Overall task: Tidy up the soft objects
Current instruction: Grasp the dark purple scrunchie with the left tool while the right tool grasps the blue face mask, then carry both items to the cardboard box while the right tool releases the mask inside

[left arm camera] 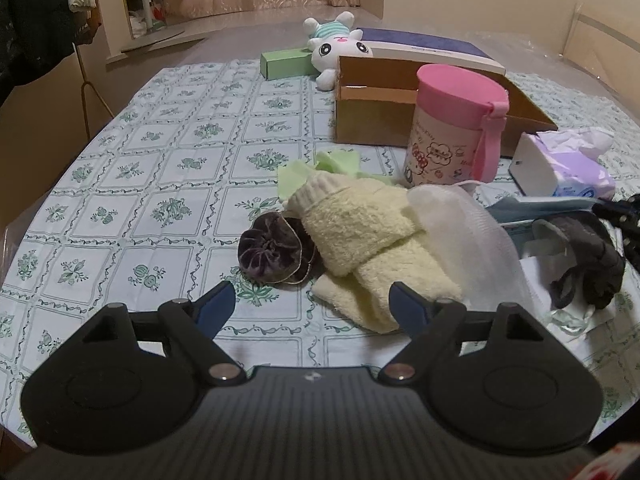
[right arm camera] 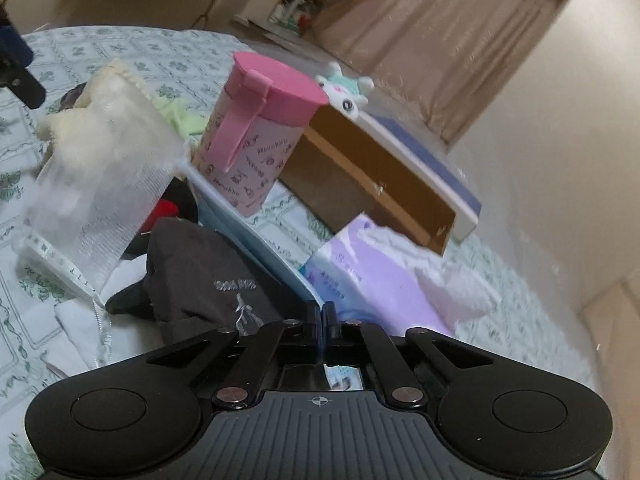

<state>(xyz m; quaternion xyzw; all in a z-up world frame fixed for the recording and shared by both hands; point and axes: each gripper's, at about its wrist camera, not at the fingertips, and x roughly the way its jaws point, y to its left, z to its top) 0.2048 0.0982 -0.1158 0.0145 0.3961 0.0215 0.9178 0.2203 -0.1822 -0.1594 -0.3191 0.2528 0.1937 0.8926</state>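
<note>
My left gripper is open and empty, low over the table, just in front of a cream fuzzy sock and a dark purple scrunchie. A white mesh pouch lies over the sock. My right gripper is shut on a light blue face mask, held edge-on and lifted. A dark grey sock lies left of it; the sock also shows in the left wrist view. A pale green cloth lies behind the cream sock.
An open cardboard box stands at the back with a pink-lidded canister in front of it. A white bunny plush leans behind the box. A purple tissue pack lies at the right. The tablecloth is patterned green.
</note>
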